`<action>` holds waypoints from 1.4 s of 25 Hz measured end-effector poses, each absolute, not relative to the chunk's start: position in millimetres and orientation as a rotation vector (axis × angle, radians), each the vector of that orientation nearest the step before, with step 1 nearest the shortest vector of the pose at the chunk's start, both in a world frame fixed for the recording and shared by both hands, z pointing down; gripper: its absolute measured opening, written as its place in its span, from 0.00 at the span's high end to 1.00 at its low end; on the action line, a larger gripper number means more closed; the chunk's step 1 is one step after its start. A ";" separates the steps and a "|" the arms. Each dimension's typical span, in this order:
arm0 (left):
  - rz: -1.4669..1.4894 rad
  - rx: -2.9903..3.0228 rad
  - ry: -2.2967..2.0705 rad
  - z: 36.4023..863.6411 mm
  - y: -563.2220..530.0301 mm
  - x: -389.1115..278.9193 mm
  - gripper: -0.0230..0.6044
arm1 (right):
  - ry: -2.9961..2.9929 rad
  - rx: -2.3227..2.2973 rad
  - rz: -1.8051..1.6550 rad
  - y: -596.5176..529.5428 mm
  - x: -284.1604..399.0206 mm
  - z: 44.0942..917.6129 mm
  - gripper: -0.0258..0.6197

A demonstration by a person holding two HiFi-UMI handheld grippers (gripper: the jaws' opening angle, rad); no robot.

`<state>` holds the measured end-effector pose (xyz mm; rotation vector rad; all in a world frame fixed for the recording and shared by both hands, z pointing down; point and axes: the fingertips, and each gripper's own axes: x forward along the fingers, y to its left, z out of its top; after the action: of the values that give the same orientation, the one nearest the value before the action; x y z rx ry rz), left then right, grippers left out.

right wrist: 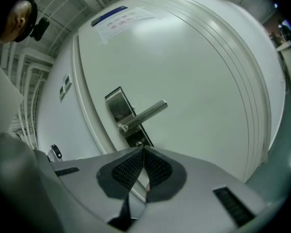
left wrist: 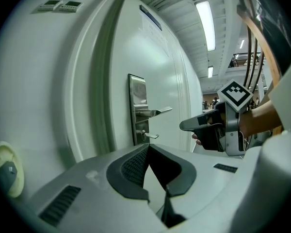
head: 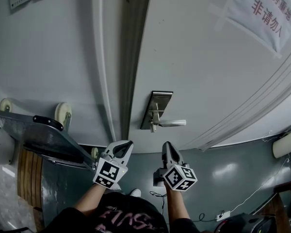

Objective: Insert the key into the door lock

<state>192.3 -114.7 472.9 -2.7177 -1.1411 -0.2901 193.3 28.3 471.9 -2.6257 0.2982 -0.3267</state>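
Forearms [head: 172,205] rise from the bottom of the head view, each hand carrying a gripper toward the steel lock plate [head: 160,101] on the pale door [head: 208,72]. The left gripper [head: 127,144] sits below the plate and a little to its left. Its own view shows the two dark pads meeting at their tips with nothing caught between them, only a pale wedge of gap nearer the camera. The right gripper [head: 166,145] sits below the plate and slightly to its right, near its partner but apart from it. Its ribbed pads are likewise pressed together at the tips, and no object can be made out in them.

A lever handle [head: 173,123] juts from the lower half of the plate and points to the right. Just under the lever, still on the plate, a small flat metal piece sticks straight out. It appears to be the key [left wrist: 151,136] seated in the cylinder, though it is small in every view. Seen from the left gripper, the right gripper's tip stands off from the plate, clear of that key. A paper notice with red characters [head: 264,8] hangs on the door, well above the plate and to its right.
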 end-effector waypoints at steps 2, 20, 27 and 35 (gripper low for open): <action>-0.286 -2.722 -1.128 470.9 -114.5 190.4 0.94 | 0.296 -2.654 -0.323 30.2 190.9 470.2 0.86; -0.279 -2.785 -1.056 470.5 -100.5 161.5 0.94 | 0.358 -2.782 -0.278 41.1 166.0 463.3 0.86; -0.252 -2.802 -1.030 465.7 -97.5 161.5 0.94 | 0.415 -2.788 -0.255 44.1 163.1 460.1 0.86; -0.243 -2.810 -1.011 464.9 -96.6 158.3 0.94 | 0.421 -2.795 -0.262 47.3 159.9 464.9 0.86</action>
<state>158.3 -96.6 464.9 -2.8096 -1.0109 -0.2429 159.9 47.3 464.9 -2.7955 0.4212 -0.2625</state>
